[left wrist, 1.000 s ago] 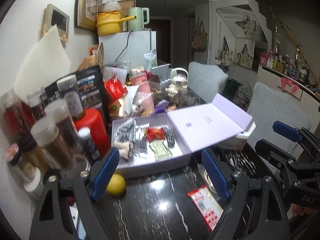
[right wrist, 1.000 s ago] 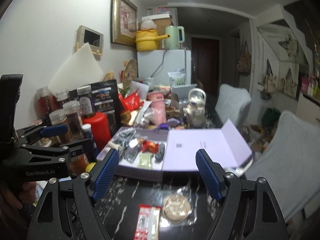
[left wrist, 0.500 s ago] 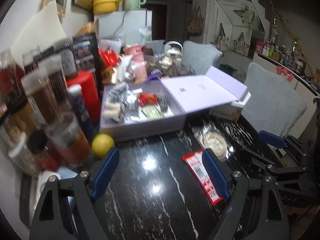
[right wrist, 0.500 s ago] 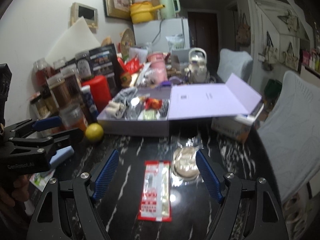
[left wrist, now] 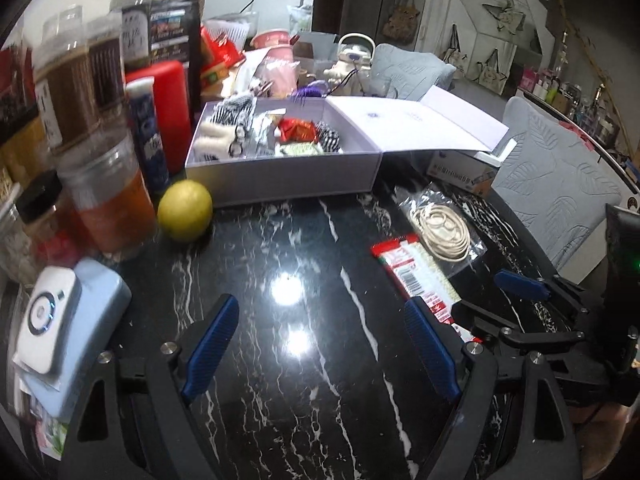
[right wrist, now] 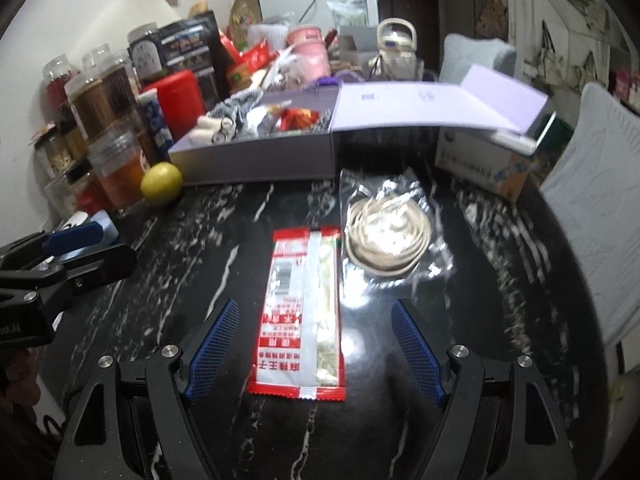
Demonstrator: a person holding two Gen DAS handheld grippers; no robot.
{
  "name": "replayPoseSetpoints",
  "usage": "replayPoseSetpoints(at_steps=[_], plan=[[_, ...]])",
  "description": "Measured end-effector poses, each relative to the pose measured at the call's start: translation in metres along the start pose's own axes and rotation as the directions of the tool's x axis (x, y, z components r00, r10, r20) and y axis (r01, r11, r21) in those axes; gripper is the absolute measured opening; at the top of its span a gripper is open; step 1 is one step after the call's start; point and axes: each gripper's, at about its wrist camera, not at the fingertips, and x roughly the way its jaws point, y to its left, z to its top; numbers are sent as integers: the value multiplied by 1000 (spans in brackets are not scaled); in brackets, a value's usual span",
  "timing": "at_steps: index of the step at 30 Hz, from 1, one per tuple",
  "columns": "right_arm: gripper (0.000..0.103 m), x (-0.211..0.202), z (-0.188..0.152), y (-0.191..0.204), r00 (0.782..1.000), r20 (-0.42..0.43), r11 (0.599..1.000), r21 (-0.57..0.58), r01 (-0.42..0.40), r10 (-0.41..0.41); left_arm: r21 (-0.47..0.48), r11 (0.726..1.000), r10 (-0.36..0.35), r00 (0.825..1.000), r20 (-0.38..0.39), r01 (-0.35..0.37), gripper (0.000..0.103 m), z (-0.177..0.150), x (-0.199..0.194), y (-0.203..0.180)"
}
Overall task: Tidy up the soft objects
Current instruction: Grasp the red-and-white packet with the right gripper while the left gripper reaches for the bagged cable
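Note:
A red and white snack packet (right wrist: 302,312) lies flat on the black marble table (right wrist: 200,240), between the fingers of my open right gripper (right wrist: 312,344), which hovers over it. Beside it lies a clear bag of coiled pale bands (right wrist: 386,230). An open lilac box (left wrist: 280,160) holds striped fabric, a red wrapper and other soft bits. My left gripper (left wrist: 320,348) is open over bare tabletop, left of the packet (left wrist: 416,280) and the bag (left wrist: 442,228). The right gripper (left wrist: 532,300) shows at the left wrist view's right edge.
A yellow lemon (left wrist: 185,210) sits by the box's front left corner. Jars and bottles (left wrist: 108,184) crowd the table's left side, with a pale blue device (left wrist: 68,320) in front. A small carton (right wrist: 484,166) stands under the box lid. Padded chairs (left wrist: 560,184) flank the right.
Both grippers have come down and tilted toward the tabletop. The packet and the bag now sit large in the right wrist view. Jaws kept the same width.

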Motion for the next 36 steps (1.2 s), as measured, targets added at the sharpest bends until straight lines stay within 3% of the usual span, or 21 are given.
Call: replayPoseSetpoints(at_steps=[8,13,15,17,21,27,30,36], plan=[[79,38,1,3,993,-98,998,24,-60,62,-47,998,-45,998,-40,43,85,-7,13,17],[78,47,3,19,994,-106,997,-79,19,-27,-102,994,-37,999,-40,33,85,-7,13,34],[69,50,0,28,993,-91,989,-139,58,-71,-120,992,-34,999,-36,30,85,-8,14,39],[50,49,1,32,996,-73,988,-148,47,-58,-122,992,-30,999,-40,25,85,-8,17,40],[44,50,3,39,996,-62,983,-179,49,-61,-122,992,-39,998,-50,32,85,-7,20,38],[44,27,6,20,998,-29,994,-82,-66,63,-70,997,-36,999,-25,34,85,-2,15,23],[44,4,10,5,1000,29,998,-65,-4,6,-53,996,-72,997,-35,70,85,2,20,10],[44,-26,5,-48,993,62,994,57,95,-99,-37,978,-207,977,-43,205,85,14,32,-28]])
